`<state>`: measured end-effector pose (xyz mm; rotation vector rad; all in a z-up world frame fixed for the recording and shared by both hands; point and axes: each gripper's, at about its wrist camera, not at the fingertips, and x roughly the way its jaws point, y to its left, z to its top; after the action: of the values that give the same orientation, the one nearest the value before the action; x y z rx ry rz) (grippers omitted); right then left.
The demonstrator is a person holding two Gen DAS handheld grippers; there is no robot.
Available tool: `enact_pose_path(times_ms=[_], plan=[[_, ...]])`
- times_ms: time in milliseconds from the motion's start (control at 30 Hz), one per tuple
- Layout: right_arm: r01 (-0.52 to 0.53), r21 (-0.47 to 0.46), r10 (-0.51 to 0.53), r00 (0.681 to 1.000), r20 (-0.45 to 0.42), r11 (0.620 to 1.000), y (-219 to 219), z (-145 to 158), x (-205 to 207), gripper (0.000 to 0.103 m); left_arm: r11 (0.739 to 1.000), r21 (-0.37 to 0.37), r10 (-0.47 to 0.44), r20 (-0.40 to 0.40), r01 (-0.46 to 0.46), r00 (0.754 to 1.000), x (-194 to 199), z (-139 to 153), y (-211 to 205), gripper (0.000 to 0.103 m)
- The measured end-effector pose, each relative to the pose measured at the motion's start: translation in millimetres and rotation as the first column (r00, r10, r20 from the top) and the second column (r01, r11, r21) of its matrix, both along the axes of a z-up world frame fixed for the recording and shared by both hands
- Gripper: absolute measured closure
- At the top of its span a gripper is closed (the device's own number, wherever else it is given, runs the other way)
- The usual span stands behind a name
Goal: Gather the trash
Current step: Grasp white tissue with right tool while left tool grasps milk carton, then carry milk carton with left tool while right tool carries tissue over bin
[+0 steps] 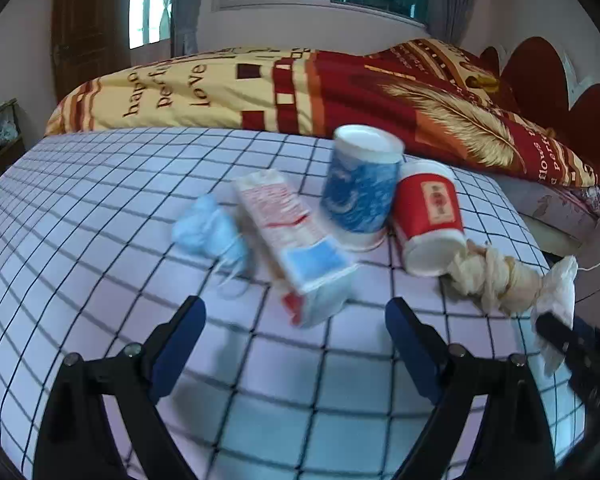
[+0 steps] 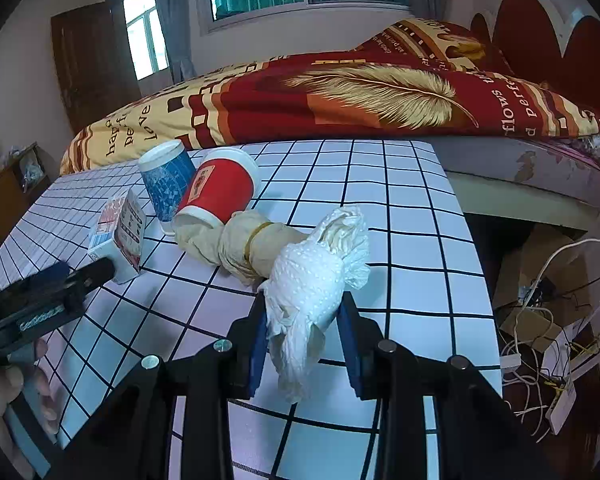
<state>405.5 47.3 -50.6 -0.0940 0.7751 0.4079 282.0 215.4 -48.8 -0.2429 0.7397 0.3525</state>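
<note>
Both grippers tilt down over the checked table — one holding trash, one holding nothing.

Your right gripper (image 2: 304,320) pinches a crumpled white tissue (image 2: 312,292), lifted above the table (image 2: 400,240). Your left gripper (image 1: 296,308) stands wide with nothing between its fingers, just short of the small carton (image 1: 296,240) — the blue cup (image 1: 360,188), red cup (image 1: 428,220) and bundled gloves (image 1: 492,276) lie beyond.
</note>
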Motion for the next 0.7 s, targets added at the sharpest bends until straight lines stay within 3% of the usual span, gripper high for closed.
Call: enact_pose_path(times_ms=[100, 200, 233, 367, 700], plan=[[0.003, -0.009, -0.003, 1.0, 0.001, 1.0, -2.4, 0.1, 3.8, 0.068, 1.0, -0.014, 0.012, -0.043, -0.013, 0.999, 20.6, -7.0, 5.2, 0.023], [0.012, -0.017, -0.012, 1.0, -0.014, 1.0, -7.2, -0.6, 11.2, 0.068, 0.999, -0.052, 0.009, -0.081, -0.014, 0.997, 27.6, -15.6, 17.9, 0.048], [0.011, -0.018, -0.012, 1.0, -0.016, 1.0, -8.5, -0.9, 11.9, 0.068, 0.998, -0.067, 0.008, -0.09, -0.014, 0.996, 26.6, -18.6, 22.9, 0.063], [0.006, -0.023, -0.007, 1.0, -0.021, 1.0, -9.8, -1.1, 8.1, 0.068, 0.997, -0.078, -0.02, -0.066, 0.015, 0.998, 6.3, -16.4, 23.4, 0.068], [0.003, -0.032, -0.004, 1.0, -0.024, 0.999, -10.1, 6.9, -21.5, 0.068, 0.99, -0.023, -0.141, -0.035, 0.141, 0.989, -49.6, -1.1, -5.8, 0.069]])
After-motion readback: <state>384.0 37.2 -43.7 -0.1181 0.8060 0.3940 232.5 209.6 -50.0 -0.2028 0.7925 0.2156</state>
